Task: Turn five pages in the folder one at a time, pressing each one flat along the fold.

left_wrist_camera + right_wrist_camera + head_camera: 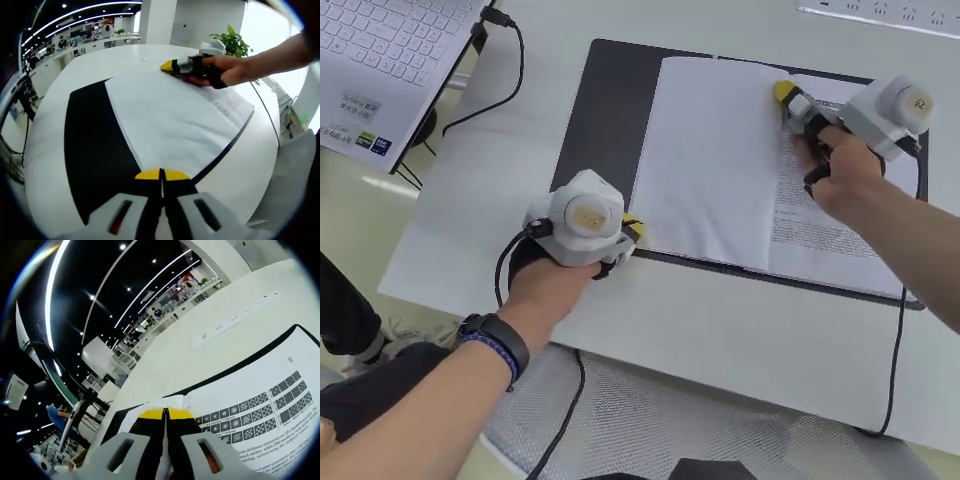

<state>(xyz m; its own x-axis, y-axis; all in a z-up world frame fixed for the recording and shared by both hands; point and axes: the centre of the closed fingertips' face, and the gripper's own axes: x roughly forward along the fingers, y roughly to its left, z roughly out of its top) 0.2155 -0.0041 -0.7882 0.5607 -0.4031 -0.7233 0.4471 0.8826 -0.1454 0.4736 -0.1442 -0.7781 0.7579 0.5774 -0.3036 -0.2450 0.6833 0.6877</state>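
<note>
A black folder [595, 110] lies open on the white table. A blank white page [710, 150] is spread over its middle, and a printed page [820, 220] lies to the right of it. My left gripper [632, 232] is shut, its yellow tips [162, 174] resting at the near corner of the white page [165, 115] on the folder's edge. My right gripper [783, 92] is shut at the far end of the fold, between the white and the printed page. In the right gripper view its tips [165, 414] sit beside the printed page [250, 400] with checkerboard figures.
A white laptop [390, 50] stands at the far left with a black cable [505, 75] running from it. A power strip [880, 12] lies along the far edge. The table's near edge runs just below the folder, above a mesh chair seat [650, 420].
</note>
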